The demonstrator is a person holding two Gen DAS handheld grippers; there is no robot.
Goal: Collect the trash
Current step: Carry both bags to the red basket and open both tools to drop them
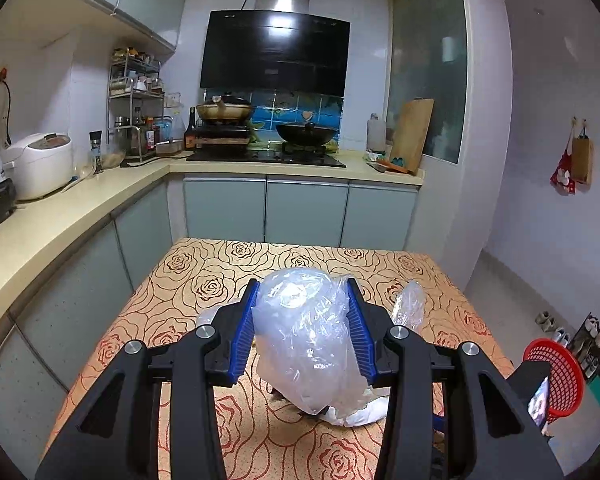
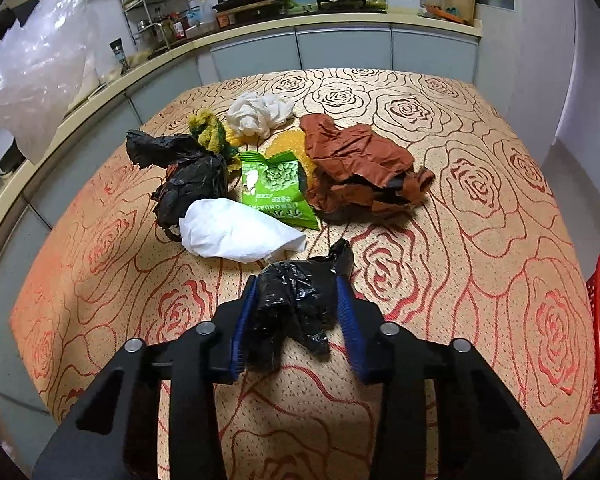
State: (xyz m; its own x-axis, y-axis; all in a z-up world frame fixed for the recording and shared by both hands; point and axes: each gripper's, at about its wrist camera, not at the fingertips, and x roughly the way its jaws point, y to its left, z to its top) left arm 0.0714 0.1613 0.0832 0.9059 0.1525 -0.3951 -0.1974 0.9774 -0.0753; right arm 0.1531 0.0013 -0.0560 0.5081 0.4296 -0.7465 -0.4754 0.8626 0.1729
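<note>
Item: crumpled black plastic scrap [image 2: 300, 300], pinched between the pads of the right gripper [image 2: 298, 312], low over the rose-patterned tablecloth [image 2: 480, 208].

Detail: the scrap sits squarely between the blue pads, its tail poking forward past the fingertips and a loose flap drooping beneath. The left gripper [image 1: 303, 326] is clamped on the neck of a clear plastic bag [image 1: 304, 320], which hangs up and to the left of the right gripper, well apart from it. By judgement the next move turns on that bearing: the scrap must travel up and leftward to the bag. Remaining litter lies just ahead of the right gripper: white tissue [image 2: 236, 236] nearest, then green snack packet [image 2: 276, 188], black bag [image 2: 188, 172], brown paper [image 2: 360, 164].
</note>
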